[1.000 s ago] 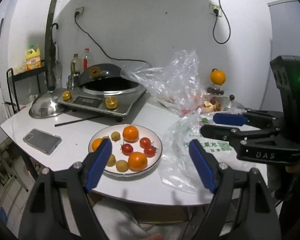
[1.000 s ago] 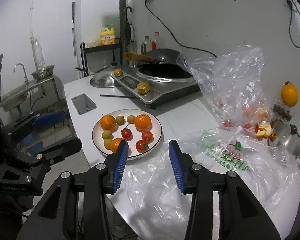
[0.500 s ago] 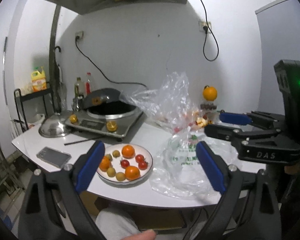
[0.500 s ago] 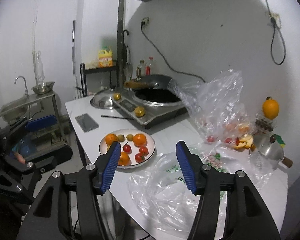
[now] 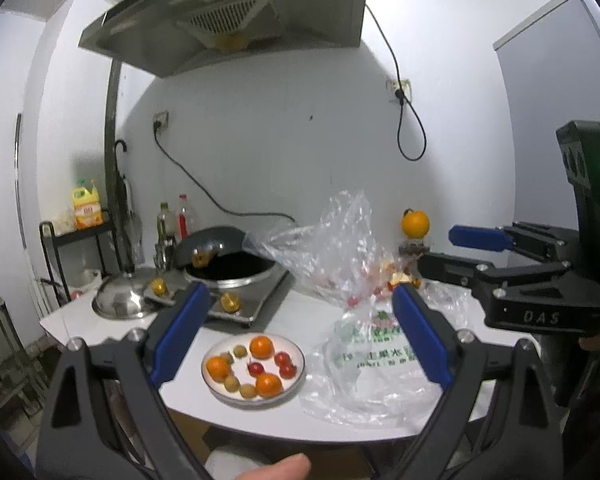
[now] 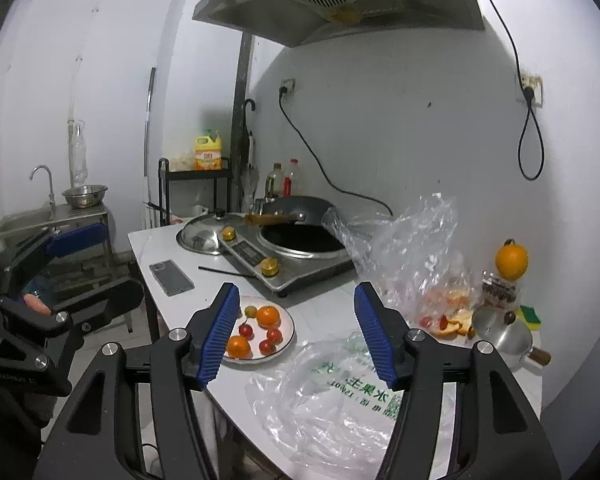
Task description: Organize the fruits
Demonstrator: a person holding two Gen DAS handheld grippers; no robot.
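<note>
A white plate (image 5: pixel 293 394) near the table's front edge holds oranges (image 5: pixel 261 347), cherry tomatoes (image 5: pixel 282 359) and small yellow-green fruits (image 5: pixel 247 391). In the right wrist view the plate (image 6: pixel 289 330) lies just past the left finger. My left gripper (image 5: pixel 300 336) hangs open above and short of the table, nothing between its fingers. My right gripper (image 6: pixel 298 336) is also empty, its jaws opening. A flat printed plastic bag (image 6: pixel 340 392) lies to the right of the plate. Behind it, a crumpled clear bag (image 5: pixel 332 248) holds fruit. One orange (image 6: pixel 511 261) sits on a jar at the back right.
An induction cooker with a wok (image 6: pixel 300 240) stands at the back, a steel lid (image 6: pixel 204 236) beside it. A phone (image 6: pixel 171 278) and a chopstick lie left of the plate. A small steel pot (image 6: pixel 504 332) and sponge are far right. A sink (image 6: pixel 24 220) stands beyond the table.
Both grippers have risen and drawn back from the table, so the plate looks smaller and farther. Both pairs of jaws stand wider than before.
</note>
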